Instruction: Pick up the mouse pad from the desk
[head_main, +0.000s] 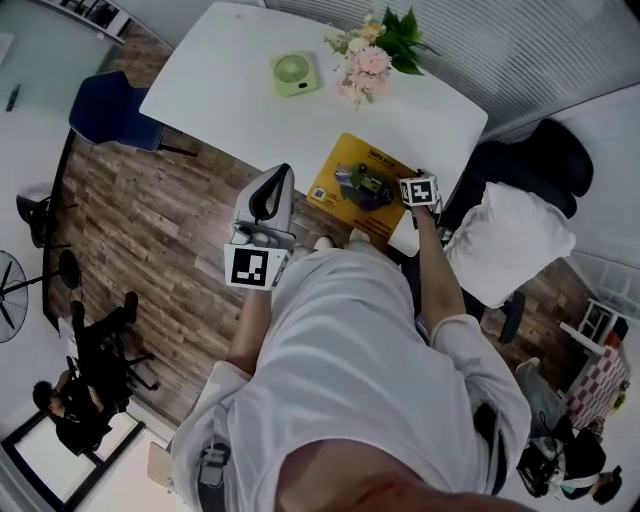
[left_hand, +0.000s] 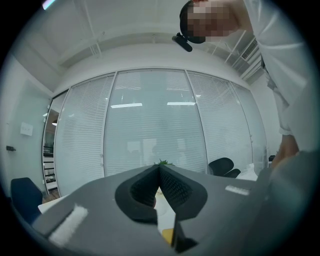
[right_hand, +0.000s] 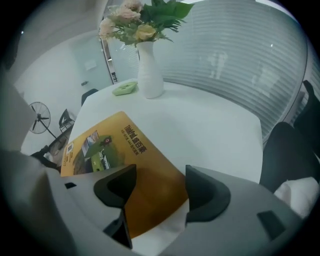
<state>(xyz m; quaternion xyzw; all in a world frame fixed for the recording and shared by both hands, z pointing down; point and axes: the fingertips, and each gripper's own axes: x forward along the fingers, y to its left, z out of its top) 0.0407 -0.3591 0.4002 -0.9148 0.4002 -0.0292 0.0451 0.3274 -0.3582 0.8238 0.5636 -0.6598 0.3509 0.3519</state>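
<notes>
The yellow mouse pad (head_main: 352, 185) lies flat on the white desk (head_main: 230, 100), near its front edge. In the right gripper view the mouse pad (right_hand: 112, 145) has a printed picture and dark lettering. My right gripper (right_hand: 157, 175) points steeply down over the pad's near corner, jaws wide open with nothing pressed between them. In the head view the right gripper (head_main: 415, 192) sits at the pad's right edge. My left gripper (head_main: 268, 205) is held level off the desk's front left, away from the pad. Its jaws (left_hand: 159, 170) are shut and empty.
A white vase of pink flowers (right_hand: 149, 75) and a small green fan (head_main: 294, 72) stand further back on the desk. A black chair with a white cloth (head_main: 510, 240) is at the right, a blue chair (head_main: 105, 110) at the left. A glass wall (left_hand: 150, 120) stands beyond.
</notes>
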